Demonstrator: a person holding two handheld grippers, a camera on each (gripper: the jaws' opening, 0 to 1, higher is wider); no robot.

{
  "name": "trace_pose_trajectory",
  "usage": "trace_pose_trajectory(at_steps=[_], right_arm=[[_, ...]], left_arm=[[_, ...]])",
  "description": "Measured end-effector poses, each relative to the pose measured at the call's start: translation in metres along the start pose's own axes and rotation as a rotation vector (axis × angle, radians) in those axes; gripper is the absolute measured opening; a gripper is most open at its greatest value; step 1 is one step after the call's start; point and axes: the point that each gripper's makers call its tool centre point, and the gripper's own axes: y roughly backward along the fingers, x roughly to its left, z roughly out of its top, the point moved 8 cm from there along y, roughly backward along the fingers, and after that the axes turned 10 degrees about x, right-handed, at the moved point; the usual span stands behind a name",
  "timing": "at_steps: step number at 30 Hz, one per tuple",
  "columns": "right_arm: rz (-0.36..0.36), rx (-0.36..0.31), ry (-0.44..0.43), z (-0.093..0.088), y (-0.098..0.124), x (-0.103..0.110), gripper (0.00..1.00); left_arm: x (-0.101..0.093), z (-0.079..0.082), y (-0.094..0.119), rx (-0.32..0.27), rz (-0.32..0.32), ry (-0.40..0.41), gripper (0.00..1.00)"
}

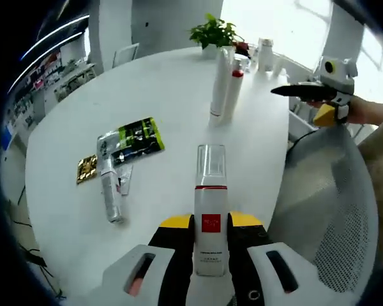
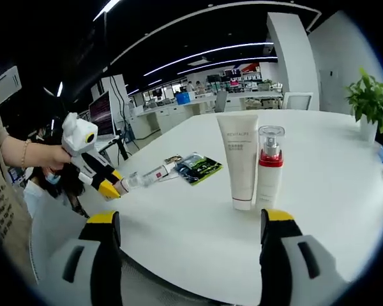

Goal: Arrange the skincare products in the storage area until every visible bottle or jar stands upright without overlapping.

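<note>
Two grippers are counted: the left gripper point(image 1: 209, 268), with a red-banded pump bottle point(image 1: 210, 217) clamped between its jaws, and the right gripper point(image 2: 190, 245), its jaws spread.

Ahead of the right gripper's jaws, two upright products are counted on the worktop point(image 2: 319, 185): one white tube point(image 2: 238, 159) and one red-collared pump bottle point(image 2: 269, 166).

To the left of the left gripper's jaws, one lying clear bottle point(image 1: 110, 191) and two flat sachets are counted, one green point(image 1: 135, 139) and one gold point(image 1: 87, 168).

One potted plant point(image 1: 212, 33) is counted at the far edge.
</note>
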Motion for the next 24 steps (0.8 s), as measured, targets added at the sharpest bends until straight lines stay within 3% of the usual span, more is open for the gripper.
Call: trace_pose_trajectory(at_steps=[9, 15, 21, 24], right_arm=[[0.115, -0.029, -0.049, 0.005, 0.001, 0.008, 0.82], [0.233, -0.123, -0.149, 0.023, 0.006, 0.026, 0.77], [0.352, -0.216, -0.348, 0.040, 0.010, 0.039, 0.71], [0.372, -0.237, -0.449, 0.040, 0.011, 0.039, 0.65]], left_arm=[[-0.041, 0.042, 0.012, -0.141, 0.049, 0.022, 0.16], [-0.066, 0.064, 0.013, -0.194, 0.081, 0.007, 0.16], [-0.093, 0.083, 0.012, -0.264, 0.111, 0.012, 0.16], [-0.102, 0.090, 0.009, -0.287, 0.132, 0.008, 0.16]])
